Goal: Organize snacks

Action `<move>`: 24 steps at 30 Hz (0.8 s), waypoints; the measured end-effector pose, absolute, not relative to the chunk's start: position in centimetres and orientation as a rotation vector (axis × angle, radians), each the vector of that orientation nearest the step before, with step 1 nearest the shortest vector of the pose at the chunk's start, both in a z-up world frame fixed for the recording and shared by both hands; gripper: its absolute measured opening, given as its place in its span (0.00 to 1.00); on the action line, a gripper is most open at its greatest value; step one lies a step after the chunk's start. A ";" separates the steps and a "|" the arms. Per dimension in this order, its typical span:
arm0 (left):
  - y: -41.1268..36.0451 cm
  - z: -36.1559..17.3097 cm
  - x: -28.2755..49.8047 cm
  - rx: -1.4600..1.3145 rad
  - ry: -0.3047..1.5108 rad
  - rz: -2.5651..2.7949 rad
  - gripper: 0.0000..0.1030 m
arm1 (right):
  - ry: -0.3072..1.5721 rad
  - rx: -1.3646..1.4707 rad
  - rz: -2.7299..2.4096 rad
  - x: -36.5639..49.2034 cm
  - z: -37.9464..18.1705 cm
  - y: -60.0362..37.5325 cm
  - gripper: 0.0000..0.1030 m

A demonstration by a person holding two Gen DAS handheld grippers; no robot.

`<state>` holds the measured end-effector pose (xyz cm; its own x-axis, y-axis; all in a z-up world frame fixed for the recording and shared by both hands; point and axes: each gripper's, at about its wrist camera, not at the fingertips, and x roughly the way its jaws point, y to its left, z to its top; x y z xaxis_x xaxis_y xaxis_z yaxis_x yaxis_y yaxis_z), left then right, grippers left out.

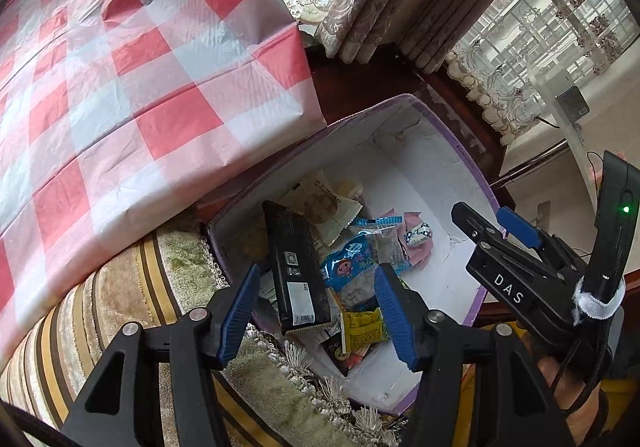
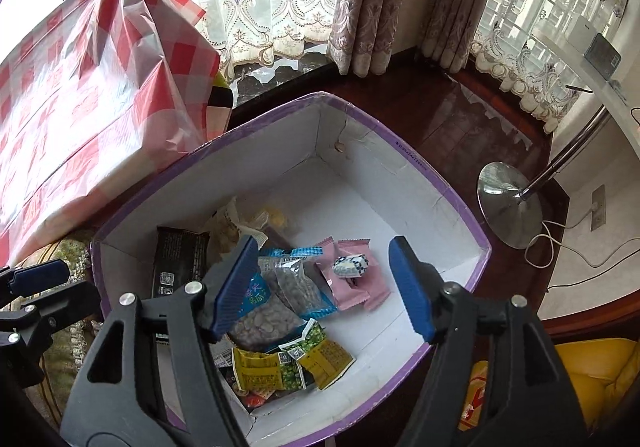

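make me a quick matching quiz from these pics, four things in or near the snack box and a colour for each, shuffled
Things:
1. box rim
2. long flat packet
3. cloth beside the box
4. packet under the small checked sweet

Colours:
A. pink
B. purple
C. red and white checks
D. black

Pairs: 1-B, 2-D, 3-C, 4-A

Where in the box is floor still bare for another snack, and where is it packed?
Bare white floor of the box runs along its far wall and the right wall, beyond the pink packet. It is crowded on the left and near side: black packet, blue bag, yellow packets overlap.
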<state>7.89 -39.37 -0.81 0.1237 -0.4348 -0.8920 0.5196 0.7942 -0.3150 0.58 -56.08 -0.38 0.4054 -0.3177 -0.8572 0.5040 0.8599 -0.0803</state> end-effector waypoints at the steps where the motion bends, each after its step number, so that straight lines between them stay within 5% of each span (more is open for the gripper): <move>1: -39.2 -0.7 7.8 0.078 1.265 -0.697 0.63 | 1.034 0.200 -0.518 0.6 -0.3 -55.8 0.70; 12: -34.5 1.1 5.1 -0.013 1.198 -0.671 0.80 | 1.036 0.168 -0.513 -0.7 1.5 -53.0 0.72; 24: -30.2 2.3 2.0 -0.050 1.144 -0.639 0.82 | 1.015 0.140 -0.534 -3.2 3.9 -50.9 0.72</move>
